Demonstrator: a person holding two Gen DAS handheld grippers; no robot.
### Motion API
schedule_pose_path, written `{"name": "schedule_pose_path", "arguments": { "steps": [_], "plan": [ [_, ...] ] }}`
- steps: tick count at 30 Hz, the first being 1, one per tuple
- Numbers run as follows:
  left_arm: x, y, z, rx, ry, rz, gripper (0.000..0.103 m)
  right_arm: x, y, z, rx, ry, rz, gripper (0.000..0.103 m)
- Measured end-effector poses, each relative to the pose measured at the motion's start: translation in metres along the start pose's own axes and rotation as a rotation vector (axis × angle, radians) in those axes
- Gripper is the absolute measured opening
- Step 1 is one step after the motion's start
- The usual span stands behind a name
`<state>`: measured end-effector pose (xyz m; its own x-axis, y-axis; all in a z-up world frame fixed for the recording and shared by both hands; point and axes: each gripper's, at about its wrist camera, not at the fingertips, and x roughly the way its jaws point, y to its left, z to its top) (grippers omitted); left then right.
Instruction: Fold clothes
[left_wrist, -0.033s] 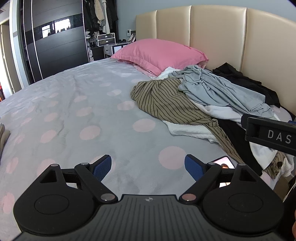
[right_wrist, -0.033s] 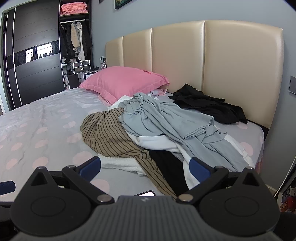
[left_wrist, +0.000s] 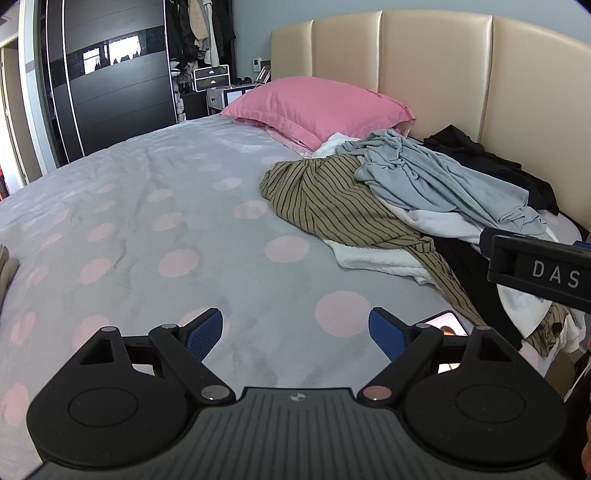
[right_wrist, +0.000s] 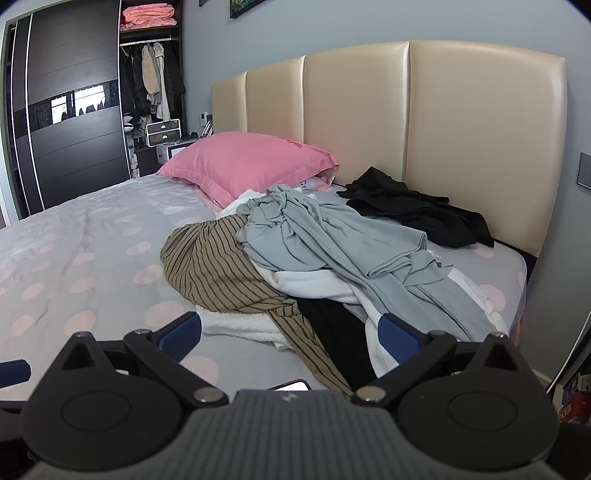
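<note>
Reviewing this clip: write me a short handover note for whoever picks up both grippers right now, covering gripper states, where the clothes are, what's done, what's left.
Left gripper: open, empty, over bare polka-dot grey bedsheet.
Right gripper: open, empty, facing the clothes pile.
Pile, near the beige padded headboard beside the pink pillow: crumpled light grey-blue garment on top, brown striped garment at its left, white towel and white garment underneath, black garment behind.
A lit phone lies on the sheet at the near edge.
Done: nothing folded in the pile.
Left: pick one item, spread it, fold; repeat.
</note>
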<state>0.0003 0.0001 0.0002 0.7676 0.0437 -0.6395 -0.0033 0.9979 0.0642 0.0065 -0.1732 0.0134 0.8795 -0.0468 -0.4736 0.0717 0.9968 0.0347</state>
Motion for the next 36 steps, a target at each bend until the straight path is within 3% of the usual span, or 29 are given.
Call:
{"name": "schedule_pose_path", "arguments": {
  "steps": [36],
  "plan": [
    [-0.0035, 0.0020, 0.0043, -0.053, 0.001, -0.004, 0.087, 0.0027, 0.0007, -0.0024, -0.016, 0.007, 0.005, 0.102]
  ]
}}
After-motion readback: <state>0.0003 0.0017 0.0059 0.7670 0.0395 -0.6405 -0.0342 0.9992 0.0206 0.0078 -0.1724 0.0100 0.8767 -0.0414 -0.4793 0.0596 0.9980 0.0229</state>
